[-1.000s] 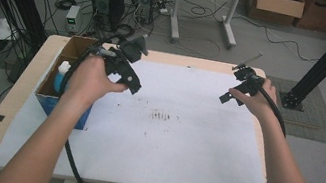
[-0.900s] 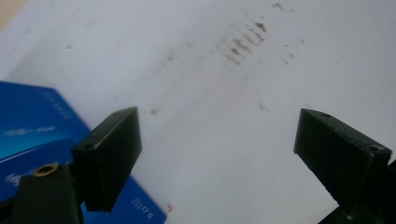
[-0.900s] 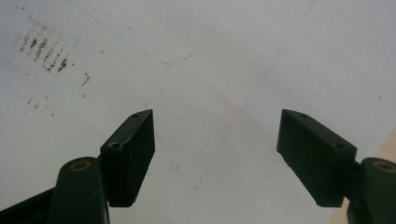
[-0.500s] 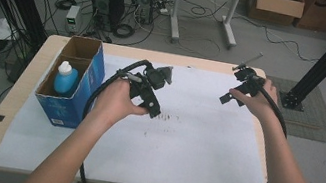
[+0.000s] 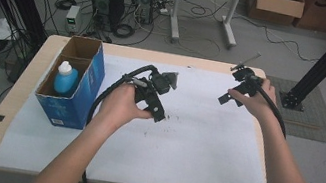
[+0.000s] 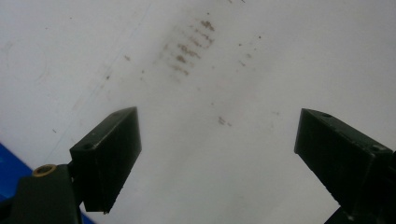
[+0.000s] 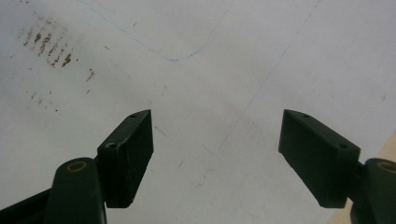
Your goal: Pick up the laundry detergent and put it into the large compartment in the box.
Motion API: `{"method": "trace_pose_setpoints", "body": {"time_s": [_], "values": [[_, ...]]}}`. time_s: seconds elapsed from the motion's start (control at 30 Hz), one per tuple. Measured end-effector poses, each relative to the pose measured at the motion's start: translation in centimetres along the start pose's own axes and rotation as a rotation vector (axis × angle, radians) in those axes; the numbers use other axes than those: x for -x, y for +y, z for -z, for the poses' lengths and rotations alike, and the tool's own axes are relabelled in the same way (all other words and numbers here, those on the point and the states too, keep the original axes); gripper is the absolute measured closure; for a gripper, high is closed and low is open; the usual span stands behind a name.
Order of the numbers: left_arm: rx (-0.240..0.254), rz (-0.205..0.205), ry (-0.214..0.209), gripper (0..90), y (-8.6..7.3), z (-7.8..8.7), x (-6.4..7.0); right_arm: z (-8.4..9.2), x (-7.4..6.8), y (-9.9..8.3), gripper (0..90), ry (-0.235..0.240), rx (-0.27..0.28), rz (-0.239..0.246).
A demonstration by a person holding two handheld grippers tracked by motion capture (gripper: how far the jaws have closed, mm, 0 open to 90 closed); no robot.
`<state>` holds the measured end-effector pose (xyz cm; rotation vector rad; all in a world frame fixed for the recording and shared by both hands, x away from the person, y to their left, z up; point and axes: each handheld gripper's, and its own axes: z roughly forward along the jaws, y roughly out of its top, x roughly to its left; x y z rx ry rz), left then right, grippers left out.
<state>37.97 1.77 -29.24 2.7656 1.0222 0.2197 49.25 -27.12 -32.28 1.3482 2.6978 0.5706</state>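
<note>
a: left gripper (image 5: 159,114), state?
b: jaws spread wide, nothing between them. it hangs over the white sheet (image 5: 201,149), tips aimed down at the brown smudges (image 6: 187,51), which sit just ahead of the jaws.
a: right gripper (image 5: 225,98)?
b: same, wide and empty, over the sheet's far right part, near the table edge (image 7: 385,144).
a: and the thing to go for?
b: my guess is the blue bottle (image 5: 65,79) with a white cap. it stands upright (long axis vertical) inside the open blue cardboard box (image 5: 81,90), which is off to the left gripper's left, well apart from the jaws. a blue sliver (image 6: 7,163) at the left gripper view's lower left looks like that box.
a: nearer hand?
b: left, clearly. right gripper is across the sheet from it.
a: surface, room?
b: light wooden table (image 5: 18,96) under the sheet, sheet bare apart from the smudges and faint pen lines. plenty of room around both grippers; the box walls are the tight spot, so a reach from above seems likely.
</note>
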Motion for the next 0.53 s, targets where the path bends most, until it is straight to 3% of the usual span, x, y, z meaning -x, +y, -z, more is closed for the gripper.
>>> {"method": "trace_pose_setpoints", "body": {"time_s": [0.53], "values": [[0.004,0.002,0.004,15.4,-0.13,0.17,0.01,0.29,-0.24,-0.20,25.0,-0.009,0.002,0.000]]}}
